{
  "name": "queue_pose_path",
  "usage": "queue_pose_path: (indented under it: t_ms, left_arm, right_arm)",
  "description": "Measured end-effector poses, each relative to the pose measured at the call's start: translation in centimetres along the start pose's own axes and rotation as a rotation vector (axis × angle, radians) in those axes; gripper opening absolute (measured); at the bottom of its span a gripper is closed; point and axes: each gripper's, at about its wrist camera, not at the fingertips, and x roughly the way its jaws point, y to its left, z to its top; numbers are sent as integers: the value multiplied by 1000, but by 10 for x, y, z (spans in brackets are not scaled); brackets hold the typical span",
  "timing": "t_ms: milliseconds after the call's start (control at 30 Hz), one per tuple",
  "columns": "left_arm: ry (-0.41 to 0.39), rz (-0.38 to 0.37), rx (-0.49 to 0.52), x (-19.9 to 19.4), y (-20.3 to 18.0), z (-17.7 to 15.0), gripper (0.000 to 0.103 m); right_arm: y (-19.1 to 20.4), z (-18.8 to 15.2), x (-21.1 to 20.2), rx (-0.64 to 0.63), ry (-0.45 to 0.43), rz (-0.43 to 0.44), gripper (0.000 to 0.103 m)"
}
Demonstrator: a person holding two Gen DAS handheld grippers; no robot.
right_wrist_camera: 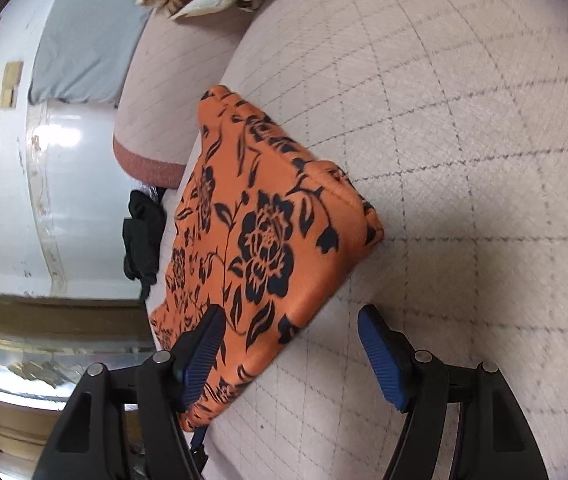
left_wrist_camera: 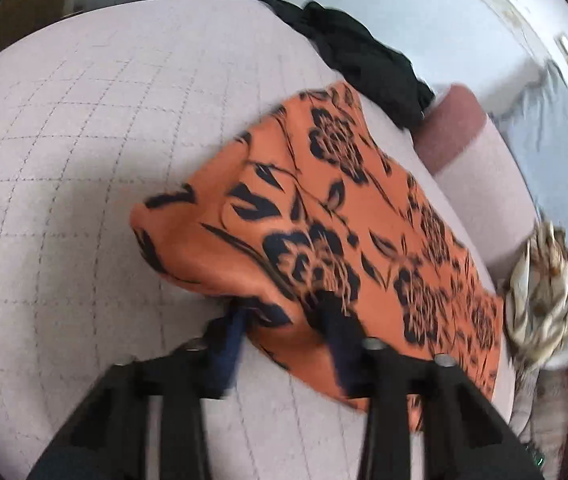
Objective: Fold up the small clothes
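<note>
Quilted pale-pink bedding with a stitched grid (left_wrist_camera: 84, 128) fills both views, and on it lies the folded orange cloth printed with black flowers (left_wrist_camera: 324, 216).

Left gripper (left_wrist_camera: 284, 320): its dark blue pads straddle the nearest edge of the orange cloth, one finger below the fabric and one over it. The fabric lifts there, so the jaws appear to be pinching that edge, though blur hides the exact contact.

Right gripper (right_wrist_camera: 290, 334): its ribbed blue pads (right_wrist_camera: 380, 356) stand spread apart. One pad hangs over the near corner of the orange cloth (right_wrist_camera: 260, 240); the other is over bare bedding beside it. Nothing is pressed between them.

The orange cloth's long axis runs away from both grippers along the edge of the bedding. Each gripper meets the cloth at its own near end, so the two seem to sit at opposite ends. The left one already has fabric; the right has only to close on the corner under it. That, in my judgement, is what the next fold turns on.

Beyond the orange cloth's far end in the left view lies a crumpled black garment (left_wrist_camera: 364, 52). A cream-and-brown patterned scarf (left_wrist_camera: 544, 300) is bunched off the cloth's side, past the bedding's edge.
</note>
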Motion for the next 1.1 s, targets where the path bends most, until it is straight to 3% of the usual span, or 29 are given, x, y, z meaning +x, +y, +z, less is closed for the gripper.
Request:
queue_pose_path:
  t_ms: [167, 233, 300, 433, 467, 500, 567, 600, 633, 700, 833, 1100]
  left_arm:
    - [-21, -5, 22, 9, -10, 5, 37]
    - [-24, -56, 11, 9, -12, 6, 64]
    - [-22, -105, 5, 13, -16, 6, 79]
    - [-37, -84, 27, 17, -24, 5, 80]
    - [-42, -79, 35, 18, -25, 5, 80]
    - [-45, -80, 39, 18, -26, 5, 80]
    - [-50, -88, 22, 16, -23, 6, 76]
    - [-53, -71, 8, 15, -21, 7, 56]
    - [-56, -51, 3, 14, -18, 8, 28]
    - [-43, -48, -10, 14, -11, 12, 28]
    - [-46, -72, 6, 8, -5, 12, 21]
    - [-99, -120, 64, -21, -7, 15, 14]
  right_arm:
    - [1, 13, 9, 8, -56, 39, 72]
    - [1, 18, 15, 23, -69, 51, 72]
    - [2, 23, 18, 47, -94, 73, 72]
    - [8, 28, 27, 55, -145, 76, 72]
    - [13, 29, 29, 42, -157, 67, 69]
    - [16, 28, 31, 29, -166, 57, 55]
    - [17, 30, 39, 16, -156, 20, 22]
    - [14, 30, 40, 36, -157, 20, 21]
    - [13, 29, 41, 50, -163, 28, 20]
    - [23, 26, 36, 8, -185, 15, 18]
    - [63, 11, 24, -202, -265, -49, 17]
    - [72, -7, 7, -247, -289, -38, 16]
